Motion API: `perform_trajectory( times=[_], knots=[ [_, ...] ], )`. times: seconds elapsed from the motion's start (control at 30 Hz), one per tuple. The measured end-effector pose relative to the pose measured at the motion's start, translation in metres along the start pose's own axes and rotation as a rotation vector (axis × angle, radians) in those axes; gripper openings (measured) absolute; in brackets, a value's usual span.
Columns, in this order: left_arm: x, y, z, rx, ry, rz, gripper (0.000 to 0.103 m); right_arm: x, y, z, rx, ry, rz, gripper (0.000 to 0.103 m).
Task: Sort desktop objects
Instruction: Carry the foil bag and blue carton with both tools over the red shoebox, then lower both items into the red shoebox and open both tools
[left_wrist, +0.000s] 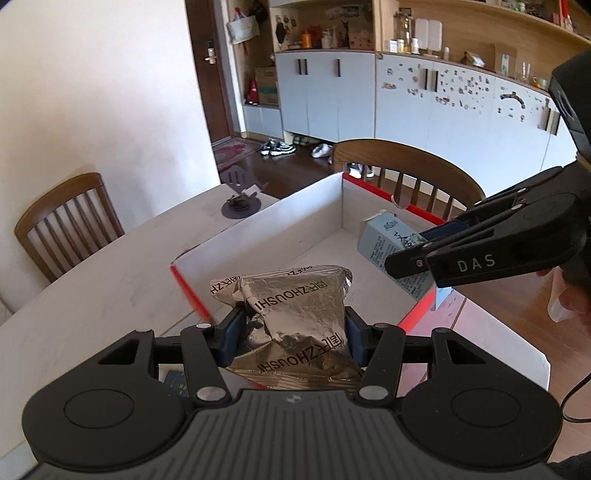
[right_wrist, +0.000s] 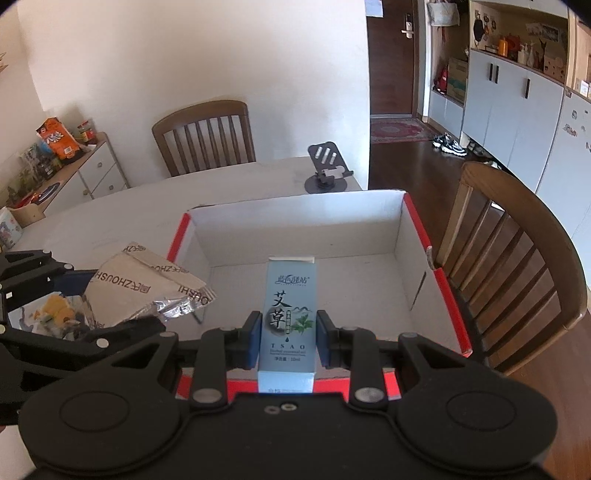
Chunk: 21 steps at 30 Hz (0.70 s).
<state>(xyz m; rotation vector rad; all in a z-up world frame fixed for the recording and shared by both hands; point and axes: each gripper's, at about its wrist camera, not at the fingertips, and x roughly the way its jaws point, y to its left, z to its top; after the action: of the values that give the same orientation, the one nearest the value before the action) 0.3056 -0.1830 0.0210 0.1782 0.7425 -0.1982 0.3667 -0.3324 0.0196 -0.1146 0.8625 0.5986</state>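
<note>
A: A white counter (right_wrist: 110, 218) sits by 2 wooden chairs, with a red-edged cardboard box (right_wrist: 295, 210) on it.

B: And the left hand-held gripper (left_wrist: 291, 332)?

A: Clamped on a silver foil packet (left_wrist: 295, 306), held just ahead of it over the box's near corner.

B: The right hand-held gripper (right_wrist: 288, 339)?

A: Clamped on a pale blue carton (right_wrist: 290, 306), upright between its pads, over the box's near wall. A phone stand (right_wrist: 327, 166) stands beyond the box.
</note>
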Motion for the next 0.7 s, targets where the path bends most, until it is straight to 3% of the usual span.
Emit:
perform_trajectory(
  times=[0.37, 0.7],
  knots=[
    [0.048, -0.004, 0.016, 0.087, 0.086, -0.016, 0.055, 0.034, -0.027, 0.015, -0.014, 0.039, -0.030, 0.029],
    [0.092, -0.008, 0.028, 0.106, 0.196, -0.038, 0.055, 0.079, -0.044, 0.024, -0.025, 0.121, -0.033, 0.029]
  ],
)
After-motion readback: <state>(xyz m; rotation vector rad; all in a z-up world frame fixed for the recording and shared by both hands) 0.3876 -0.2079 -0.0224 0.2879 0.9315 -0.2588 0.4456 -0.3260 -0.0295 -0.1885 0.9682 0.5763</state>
